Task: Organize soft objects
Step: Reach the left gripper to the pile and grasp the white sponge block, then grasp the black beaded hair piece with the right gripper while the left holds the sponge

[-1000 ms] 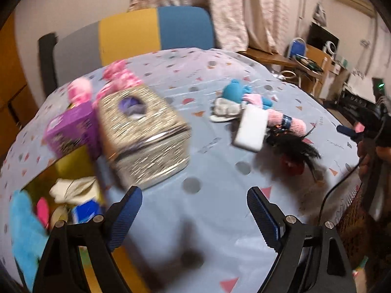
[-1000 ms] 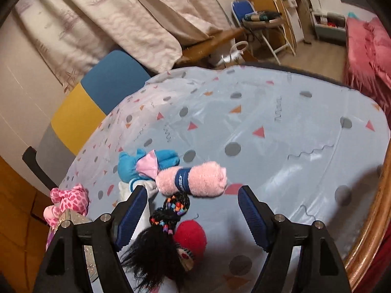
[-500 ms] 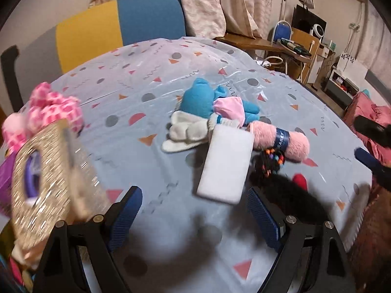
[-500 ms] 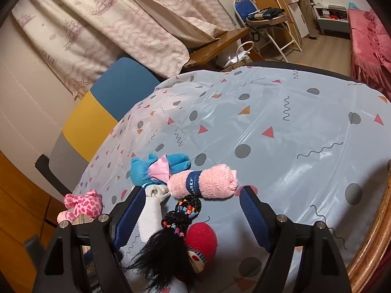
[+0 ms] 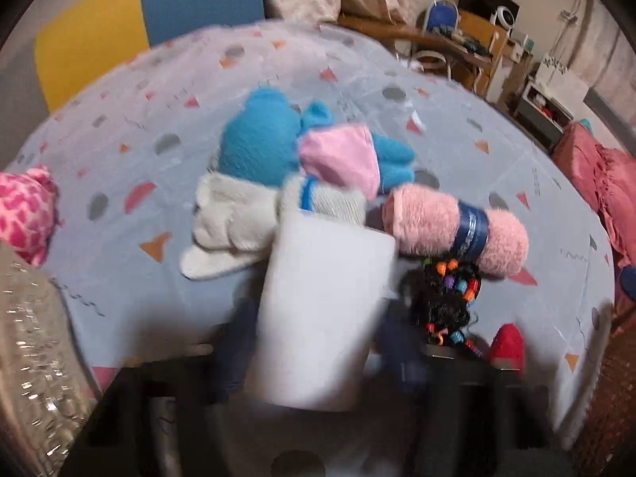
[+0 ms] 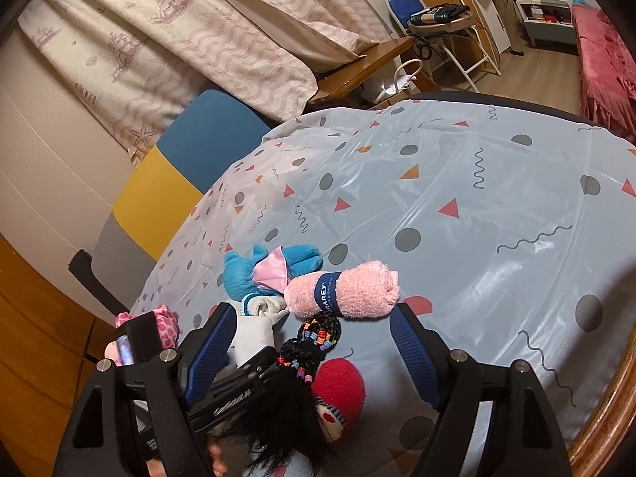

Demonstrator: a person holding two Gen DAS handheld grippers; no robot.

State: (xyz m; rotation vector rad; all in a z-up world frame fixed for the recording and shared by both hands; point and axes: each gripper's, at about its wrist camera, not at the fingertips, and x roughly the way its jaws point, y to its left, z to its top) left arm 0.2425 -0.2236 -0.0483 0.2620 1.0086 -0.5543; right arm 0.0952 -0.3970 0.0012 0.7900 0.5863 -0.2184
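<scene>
My left gripper (image 5: 318, 353) is down on the white sponge block (image 5: 322, 314); that view is smeared with motion. My dark blue fingers (image 5: 234, 342) show as blurs on either side of the block, close against it, but I cannot tell whether they have clamped it or are only around it. The right wrist view does not settle it: there the left gripper's black body (image 6: 230, 393) lies low beside the white block (image 6: 254, 338), its tips hidden.

My right gripper (image 6: 310, 342) hangs above the desk (image 6: 477, 206) with its fingers (image 6: 409, 346) spread wide and nothing between them touching the pads. Below that gap lie the doll's black beaded braid (image 6: 318, 338) and its red cap (image 6: 342, 385), with the face only visible from this side.

The soft things sit in one cluster. The pink rolled towel (image 5: 457, 230) with its dark blue band lies just beyond the braid (image 5: 449, 298), touching it. The blue plush (image 5: 262, 147) with a pink cloth (image 5: 342, 155) over it lies farther back, and a cream knitted piece (image 5: 234, 222) rests against the block's far end.

Only the left view shows the glittery box (image 5: 28, 342) at the left edge and the pink spotted plush (image 5: 24, 210) behind it at full size. Only the right view shows the curtain (image 6: 198, 39), the chair's blue and yellow back (image 6: 179, 171) in full and the desk's wooden rim (image 6: 612, 409).
</scene>
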